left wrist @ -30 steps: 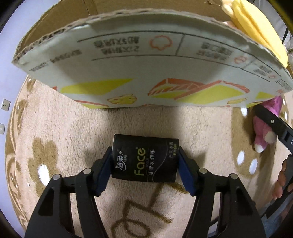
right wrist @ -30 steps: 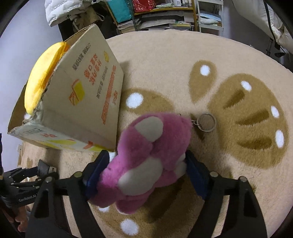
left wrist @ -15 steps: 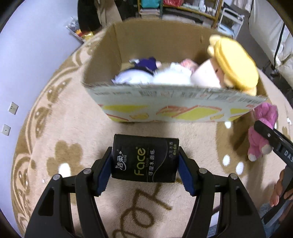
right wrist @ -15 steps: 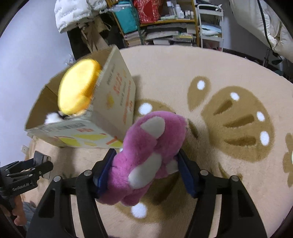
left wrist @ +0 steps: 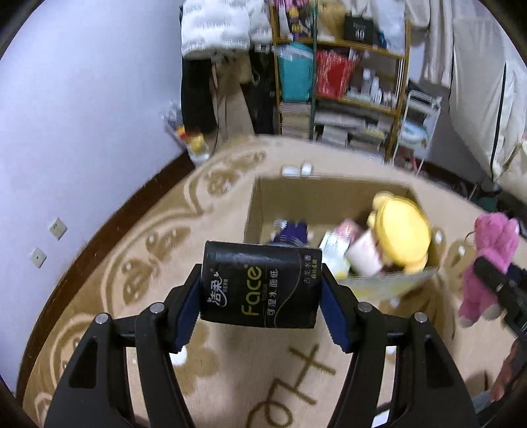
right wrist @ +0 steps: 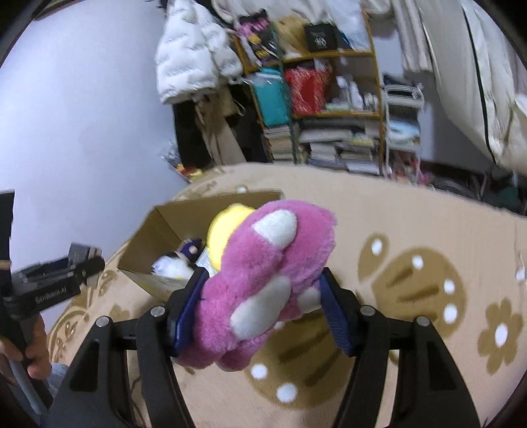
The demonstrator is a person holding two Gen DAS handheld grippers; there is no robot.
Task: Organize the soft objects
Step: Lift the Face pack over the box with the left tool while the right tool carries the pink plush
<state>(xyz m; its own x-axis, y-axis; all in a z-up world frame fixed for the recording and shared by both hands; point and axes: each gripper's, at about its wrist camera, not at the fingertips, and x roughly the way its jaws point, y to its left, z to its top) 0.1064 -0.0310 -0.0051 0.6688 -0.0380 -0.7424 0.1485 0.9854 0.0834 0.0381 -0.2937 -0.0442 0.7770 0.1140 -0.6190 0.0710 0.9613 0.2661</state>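
My left gripper (left wrist: 262, 307) is shut on a black "Face" tissue pack (left wrist: 260, 286) and holds it high above the carpet, in front of the open cardboard box (left wrist: 329, 197). The box holds a yellow plush (left wrist: 400, 232), a purple toy (left wrist: 291, 232) and other soft items. My right gripper (right wrist: 262, 309) is shut on a pink plush bear (right wrist: 266, 273), lifted off the carpet to the right of the box (right wrist: 164, 224). The bear also shows in the left wrist view (left wrist: 490, 253).
A beige carpet with brown flower patterns (right wrist: 428, 280) covers the floor. A cluttered shelf (left wrist: 342, 82) and a white jacket (left wrist: 214, 29) stand at the back wall. The left gripper body (right wrist: 56, 280) shows at the left of the right wrist view.
Both grippers have risen well above the carpet with their loads. The box, seen from its side before, now shows from above with its contents.
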